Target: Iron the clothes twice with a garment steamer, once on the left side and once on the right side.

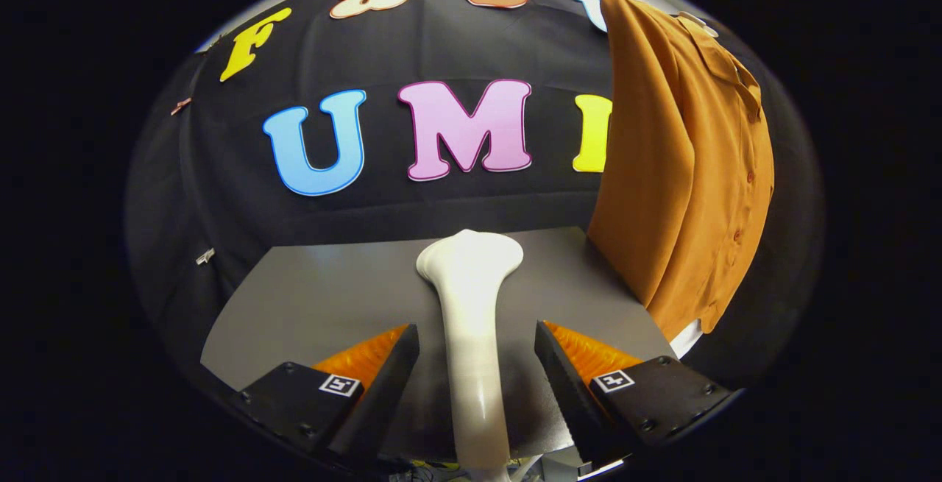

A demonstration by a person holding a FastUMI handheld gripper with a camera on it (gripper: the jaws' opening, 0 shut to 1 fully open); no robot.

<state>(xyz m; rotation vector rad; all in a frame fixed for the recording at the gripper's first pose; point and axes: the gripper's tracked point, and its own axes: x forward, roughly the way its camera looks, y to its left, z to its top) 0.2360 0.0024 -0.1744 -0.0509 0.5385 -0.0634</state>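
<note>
Claw (477,364) stands wide, one finger on each side of the garment steamer (471,320), with a clear gap between each finger and the white handle; neither presses on it, so nothing is gripped yet. The steamer lies on the grey tabletop (331,305), handle running back between the fingers, its flared head pointing away toward the booth wall. The orange shirt (684,165) hangs beyond and off to the right of the fingers, its hem dropping near the tabletop's far right corner, well apart from the steamer head. The step in hand looks like the pickup. The handle sits close to centred between the fingers, so hold your line and close squarely; don't let one finger arrive first, or the smooth, glossy handle will likely roll or skid sideways on the tabletop. The shaft narrows and then widens toward the head, so I judge a grip on the straight stretch, where the fingers now stand, safer than one further forward on the flare. Close firmly, then lift a little and check that the head does not droop before you swing. A cable or fittings seem to trail just below the handle's near end, too blurred to be sure; expect some drag there. After that you will need to turn right to bring the head to the shirt, so lift clear of the tabletop first.
</note>
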